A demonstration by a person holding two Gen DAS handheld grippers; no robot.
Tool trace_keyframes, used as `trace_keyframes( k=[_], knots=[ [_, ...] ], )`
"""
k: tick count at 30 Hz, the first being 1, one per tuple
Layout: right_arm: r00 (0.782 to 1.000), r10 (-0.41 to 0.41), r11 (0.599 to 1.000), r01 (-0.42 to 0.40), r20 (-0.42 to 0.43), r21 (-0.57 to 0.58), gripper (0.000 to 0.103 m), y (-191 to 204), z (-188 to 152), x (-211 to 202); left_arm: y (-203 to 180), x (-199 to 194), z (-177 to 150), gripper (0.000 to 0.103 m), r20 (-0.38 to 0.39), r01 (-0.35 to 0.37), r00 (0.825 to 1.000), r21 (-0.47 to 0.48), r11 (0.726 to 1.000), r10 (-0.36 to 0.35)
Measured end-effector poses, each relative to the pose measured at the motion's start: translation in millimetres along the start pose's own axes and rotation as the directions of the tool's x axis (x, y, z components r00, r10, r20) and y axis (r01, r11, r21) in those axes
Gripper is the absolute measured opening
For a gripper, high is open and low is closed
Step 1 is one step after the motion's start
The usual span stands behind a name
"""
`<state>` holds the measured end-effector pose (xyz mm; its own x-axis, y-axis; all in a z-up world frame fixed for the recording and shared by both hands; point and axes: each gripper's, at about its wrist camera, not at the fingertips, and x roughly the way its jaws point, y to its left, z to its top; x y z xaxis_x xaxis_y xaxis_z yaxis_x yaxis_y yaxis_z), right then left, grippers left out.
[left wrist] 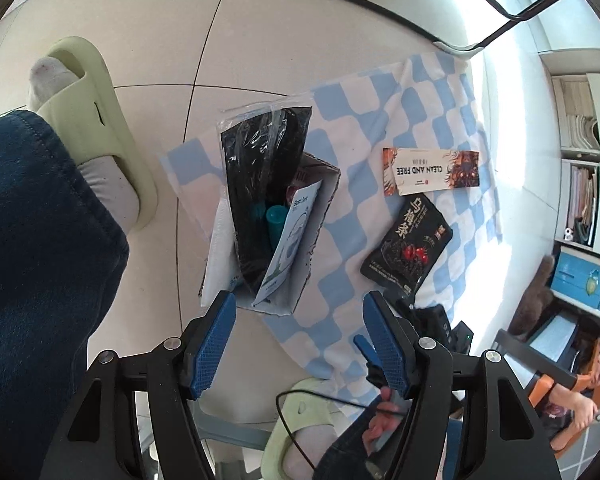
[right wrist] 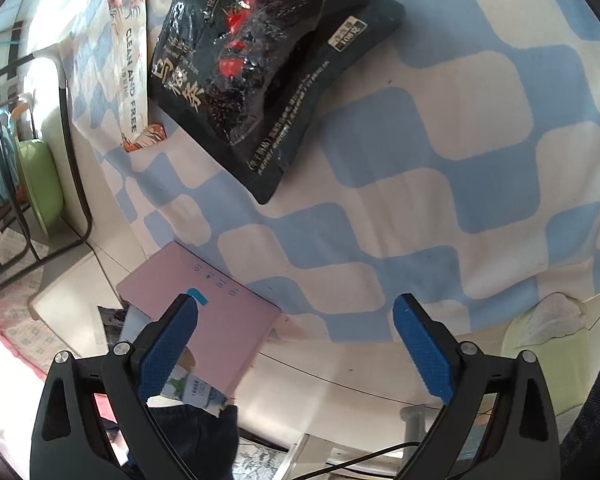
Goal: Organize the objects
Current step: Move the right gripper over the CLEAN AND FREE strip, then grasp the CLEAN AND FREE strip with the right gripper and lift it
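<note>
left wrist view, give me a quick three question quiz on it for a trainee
1. True or false: the box stands on the checked cloth.
2. Which two packets lie outside the box? A: black snack pouch and long printed packet. B: two teal tubes.
3. Fill in: the left hand-held gripper is ___.

Key: 1 true; 2 A; 3 open, with nothing between its pads.

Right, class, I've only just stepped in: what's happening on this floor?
A person is tidying items off a blue-checked cloth into a small box. The box already holds a black packet, teal tubes and a white sachet. A black snack pouch and a "CLEAN AND FREE" strip lie on the cloth. Both the left tongs and right tongs are open and empty.
</note>
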<state>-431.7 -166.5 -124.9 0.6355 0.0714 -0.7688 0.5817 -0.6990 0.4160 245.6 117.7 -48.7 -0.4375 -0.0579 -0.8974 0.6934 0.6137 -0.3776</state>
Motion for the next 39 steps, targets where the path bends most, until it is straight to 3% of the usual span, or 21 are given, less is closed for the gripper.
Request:
trace_keyframes(
  k=[4, 7, 13, 17, 20, 22, 25, 28, 31, 32, 33, 36, 39],
  knots=[
    [0.992, 0.126, 0.992, -0.126, 0.025, 0.006, 0.098, 25, 21, -4, -4, -2, -5, 0.065, -0.029, 0.052, 0.998, 0.035, 0.998, -0.051],
    [0.983, 0.158, 0.987, -0.16, 0.091, 0.019, 0.098, 49, 47, -19, -2, 1, 1, 0.065, -0.014, -0.002, 1.0, 0.048, 0.999, 0.003],
    [0.975, -0.072, 0.997, 0.067, 0.211, 0.029, 0.102, 100, 98, -35, 7, 10, -5, 0.065, -0.037, -0.01, 0.999, -0.001, 1.0, 0.01],
    [0.973, -0.137, 0.986, 0.152, 0.185, -0.066, 0.103, 139, 119, -5, 23, 15, 2, 0.065, -0.042, 0.004, 0.999, -0.061, 0.998, -0.007],
    [0.972, -0.179, 0.968, 0.202, 0.155, -0.15, 0.102, 170, 121, 27, 34, 21, 7, 0.065, -0.056, -0.025, 0.998, -0.092, 0.995, 0.019],
    [0.953, -0.211, 0.953, 0.25, 0.217, -0.171, 0.102, 182, 118, 40, 40, 21, 8, 0.065, -0.057, -0.031, 0.998, -0.112, 0.993, 0.025],
    [0.9, -0.313, 0.91, 0.376, 0.302, -0.177, 0.102, 195, 116, 56, 44, 22, 11, 0.065, -0.061, -0.027, 0.998, -0.13, 0.991, 0.019],
    [0.871, -0.348, 0.883, 0.429, 0.347, -0.191, 0.103, 201, 116, 71, 47, 28, 14, 0.065, -0.082, -0.001, 0.997, -0.144, 0.99, -0.011],
    [0.807, -0.424, 0.826, 0.53, 0.41, -0.19, 0.103, 207, 110, 81, 50, 41, 16, 0.065, -0.131, 0.029, 0.99, -0.165, 0.986, -0.051],
    [0.784, -0.464, 0.79, 0.577, 0.412, -0.208, 0.103, 210, 107, 87, 50, 45, 16, 0.065, -0.142, 0.027, 0.989, -0.164, 0.986, -0.051],
    [0.776, -0.462, 0.774, 0.589, 0.43, -0.232, 0.103, 212, 104, 88, 50, 48, 16, 0.065, -0.151, 0.025, 0.987, -0.163, 0.986, -0.05],
    [0.785, -0.466, 0.765, 0.589, 0.408, -0.261, 0.103, 208, 106, 88, 50, 53, 17, 0.065, -0.169, 0.04, 0.983, -0.172, 0.984, -0.07],
    [0.779, -0.488, 0.698, 0.619, 0.393, -0.359, 0.102, 209, 103, 90, 47, 52, 20, 0.065, -0.167, 0.045, 0.983, -0.163, 0.986, -0.072]
  ],
)
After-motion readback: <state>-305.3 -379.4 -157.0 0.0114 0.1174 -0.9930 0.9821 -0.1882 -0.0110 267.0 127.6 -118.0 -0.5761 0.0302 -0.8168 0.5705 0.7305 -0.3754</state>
